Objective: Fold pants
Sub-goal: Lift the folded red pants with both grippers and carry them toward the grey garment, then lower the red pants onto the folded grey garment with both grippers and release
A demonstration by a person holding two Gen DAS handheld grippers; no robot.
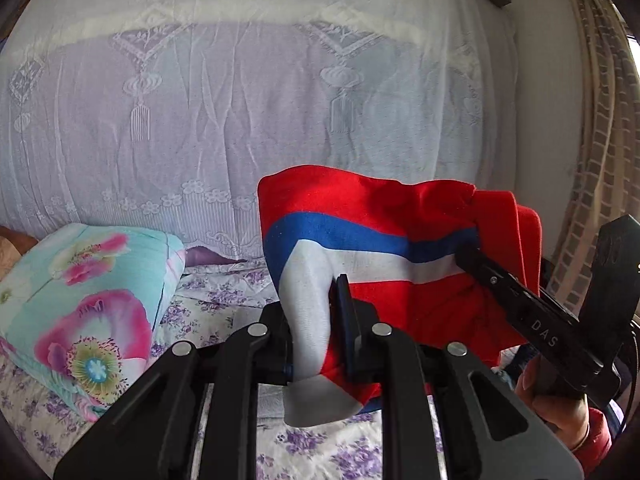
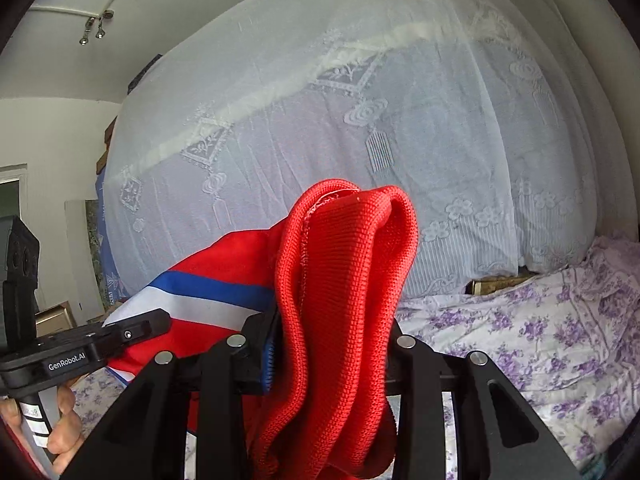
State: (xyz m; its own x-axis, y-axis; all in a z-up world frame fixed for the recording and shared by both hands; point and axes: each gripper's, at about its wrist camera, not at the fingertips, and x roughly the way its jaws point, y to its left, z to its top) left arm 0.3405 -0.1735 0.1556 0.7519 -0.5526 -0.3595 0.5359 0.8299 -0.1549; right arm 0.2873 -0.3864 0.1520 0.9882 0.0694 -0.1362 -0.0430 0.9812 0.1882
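The left gripper (image 1: 316,320) was clamped on a white-and-red fold of the pants (image 1: 360,216), its jaws nearly together with the cloth bunched between them. The right gripper (image 2: 328,344) pinched the thick red ribbed band of the same pants (image 2: 340,280), jaws held partly apart by the bulk of the knit. The garment, red with a blue and a white stripe, hung stretched between the two tools, lifted clear above the bed.

In the left wrist view the right gripper (image 1: 472,250) reached in from the right edge, and a hand (image 1: 556,404) gripped its handle. In the right wrist view the left gripper (image 2: 160,320) came in from the left, with a hand (image 2: 60,436) around its handle.

Below lay a bedsheet (image 2: 540,344) printed with purple flowers on white. A folded turquoise quilt (image 1: 88,300) with large pink blossoms sat on it at the left. Behind the bed hung a white lace mosquito net (image 1: 240,100) patterned with lanterns and tassels. A brick-patterned curtain (image 1: 600,160) hung at the right, and white walls showed at the left in the right wrist view.

The right tool's arm read "DAS"; the left tool's body read "GenRobot.AI".
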